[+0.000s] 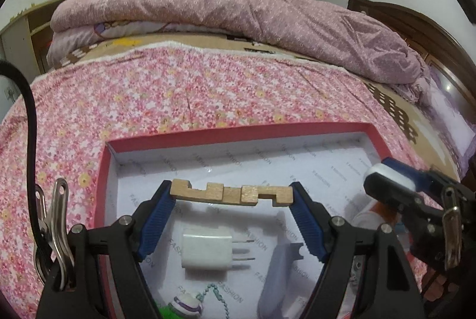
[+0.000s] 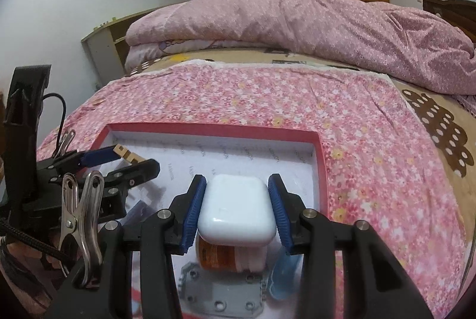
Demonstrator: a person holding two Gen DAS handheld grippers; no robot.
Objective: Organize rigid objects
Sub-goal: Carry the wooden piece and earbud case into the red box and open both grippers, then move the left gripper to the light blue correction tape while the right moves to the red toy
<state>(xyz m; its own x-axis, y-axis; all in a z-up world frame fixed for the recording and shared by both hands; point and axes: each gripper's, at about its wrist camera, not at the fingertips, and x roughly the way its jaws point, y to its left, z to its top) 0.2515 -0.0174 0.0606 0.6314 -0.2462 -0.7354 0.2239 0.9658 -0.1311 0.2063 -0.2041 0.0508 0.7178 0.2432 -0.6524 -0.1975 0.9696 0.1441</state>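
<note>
A notched wooden bar point(image 1: 230, 194) hangs crosswise between the blue pads of my left gripper point(image 1: 232, 200), which is shut on its two ends. It is held above a red-rimmed box point(image 1: 238, 130) with a white printed lining. My right gripper point(image 2: 236, 209) is shut on a rounded white case point(image 2: 236, 212) over the same box point(image 2: 214, 130). In the right wrist view the left gripper point(image 2: 131, 159) and the wooden bar point(image 2: 128, 155) show at the left. The left wrist view shows the right gripper point(image 1: 382, 171) with the white case point(image 1: 389, 173) at the right.
Inside the box lie a white plug charger point(image 1: 208, 252), a pale lavender piece point(image 1: 279, 274), a striped round charm on a bead chain point(image 1: 186, 302), an orange bottle point(image 2: 220, 256), a grey plate point(image 2: 220, 289) and a blue translucent item point(image 2: 282, 277). The box sits on a pink floral cloth point(image 1: 178, 92) on a bed, with a rolled quilt point(image 1: 238, 6) behind.
</note>
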